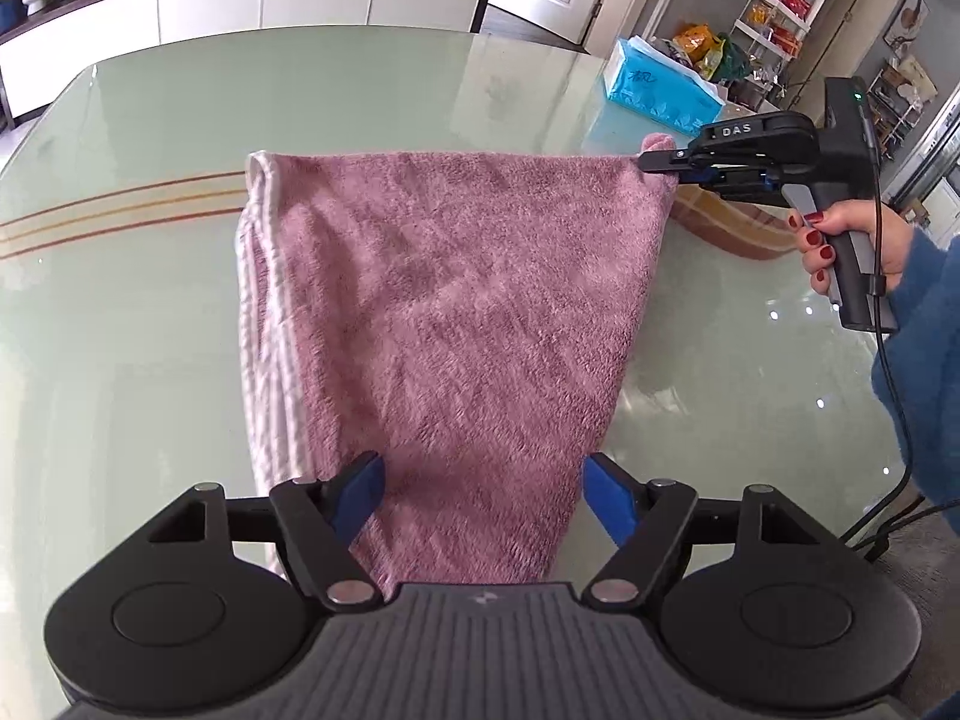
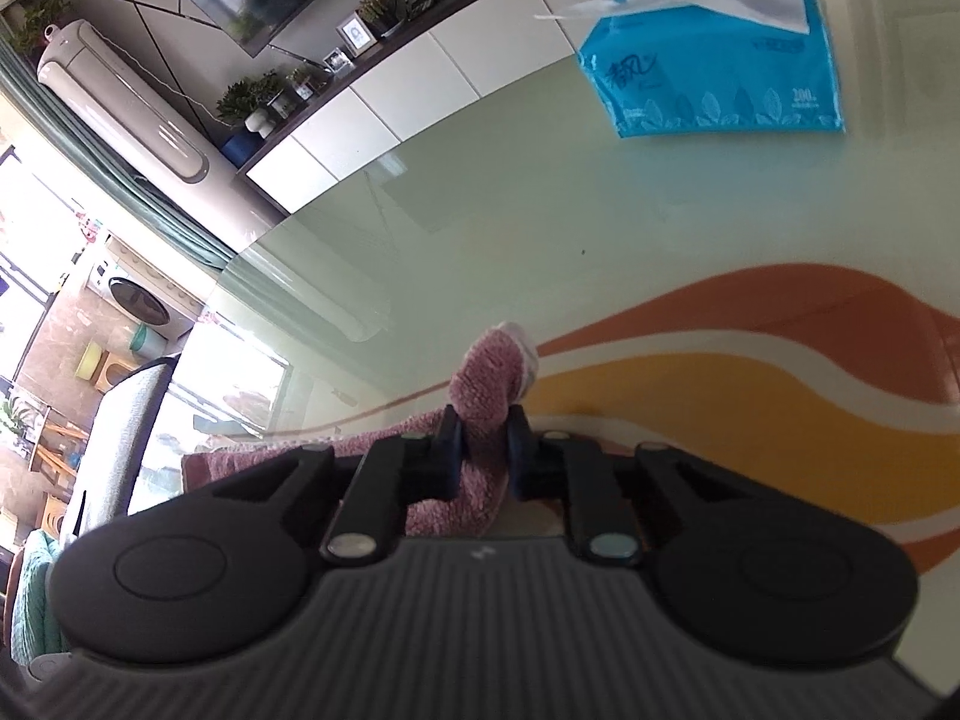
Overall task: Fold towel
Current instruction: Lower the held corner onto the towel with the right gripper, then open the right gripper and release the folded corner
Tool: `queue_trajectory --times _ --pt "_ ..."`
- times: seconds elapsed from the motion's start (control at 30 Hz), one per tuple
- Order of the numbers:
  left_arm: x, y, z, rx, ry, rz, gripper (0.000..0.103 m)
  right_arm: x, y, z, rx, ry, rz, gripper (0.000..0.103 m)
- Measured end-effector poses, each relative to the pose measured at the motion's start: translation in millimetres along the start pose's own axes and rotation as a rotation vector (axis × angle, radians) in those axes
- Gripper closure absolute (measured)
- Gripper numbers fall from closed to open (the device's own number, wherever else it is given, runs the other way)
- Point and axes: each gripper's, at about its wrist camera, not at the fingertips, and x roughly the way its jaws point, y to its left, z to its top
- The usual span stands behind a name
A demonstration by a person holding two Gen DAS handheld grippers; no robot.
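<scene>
**Ana:** Left wrist view first, what are the left tongs (image 1: 483, 483) doing?

**Ben:** They stand wide apart, angled steeply down at the tabletop (image 1: 150, 312). The pink towel (image 1: 444, 300) lies between the blue pads, but neither pad presses on it.

**Ana:** And the towel itself?

**Ben:** It lies folded on the pale green glass, with a white-striped edge showing along its left side. Its near end runs under the left tongs; its far right corner is lifted.

**Ana:** Lifted by what?

**Ben:** By the right tongs (image 1: 660, 163), which come in from the right, roughly level, and are clamped on that corner. A small tuft of towel pokes out above the tips.

**Ana:** How is the hand (image 1: 852, 246) placed?

**Ben:** It wraps the grey handle from behind, fingers curled round the front, in a blue sleeve (image 1: 924, 372). A black cable (image 1: 894, 396) hangs from the handle.

**Ana:** Does the right wrist view agree?

**Ben:** Yes. The pads are drawn close with a bunched roll of towel squeezed between them, its end sticking up past the tips. That view is tilted, and a blue tissue pack (image 2: 714, 72) sits well beyond on the tabletop
</scene>
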Motion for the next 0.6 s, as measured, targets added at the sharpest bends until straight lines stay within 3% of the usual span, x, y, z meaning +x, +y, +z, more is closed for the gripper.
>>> queue_trajectory --times 0.3,0.6 --pt "-42 5 -47 0.034 0.054 -0.067 0.024 -39 74 -7 -0.187 -0.059 0.118 0.090" --pt "-41 7 -75 0.039 0.042 -0.132 0.022 -48 203 -77 -0.514 0.064 0.311 0.090"
